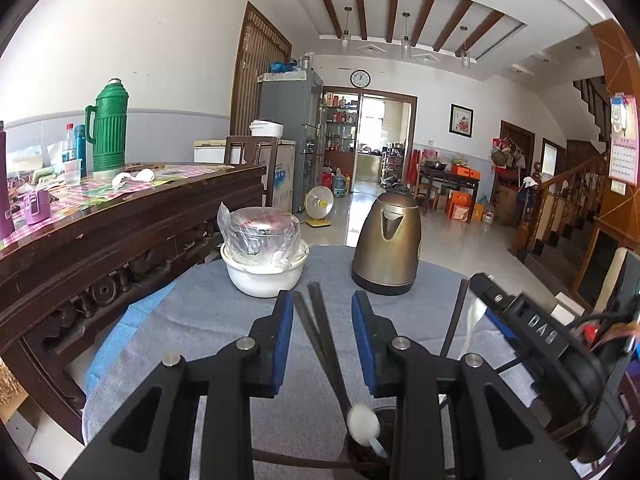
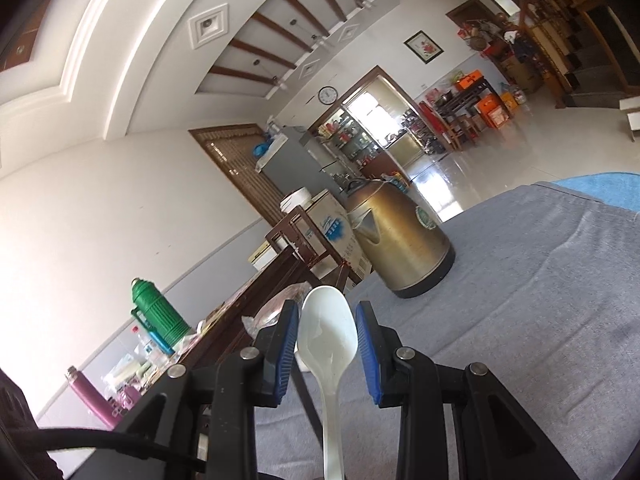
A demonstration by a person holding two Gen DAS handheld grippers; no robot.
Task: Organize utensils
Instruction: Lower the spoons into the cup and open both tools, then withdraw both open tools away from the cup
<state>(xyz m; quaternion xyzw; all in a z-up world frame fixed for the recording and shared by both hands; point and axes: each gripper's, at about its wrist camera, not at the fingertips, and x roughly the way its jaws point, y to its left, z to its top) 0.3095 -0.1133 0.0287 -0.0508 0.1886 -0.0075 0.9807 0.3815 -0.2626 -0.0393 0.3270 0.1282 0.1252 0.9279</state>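
Note:
In the left wrist view my left gripper (image 1: 322,300) hangs over the grey cloth table (image 1: 200,320), its blue pads apart. Two dark chopsticks (image 1: 320,336) rise through the gap without touching either pad. They stand in a dark holder (image 1: 386,428) low in the view, together with a white spoon (image 1: 363,424). My right gripper (image 2: 327,308) is shut on the bowl of another white spoon (image 2: 328,332), whose handle runs back toward the camera. That spoon (image 1: 475,312) shows at the right gripper's tip, right of the left one. A dark stick (image 2: 306,396) lies beside the handle; whether it is held is unclear.
A brass-coloured kettle (image 1: 387,244) stands at the back of the cloth. Left of it is a white bowl (image 1: 264,276) holding a plastic-wrapped container. A dark wooden table (image 1: 120,220) with a green thermos (image 1: 109,128) and bottles borders the left side.

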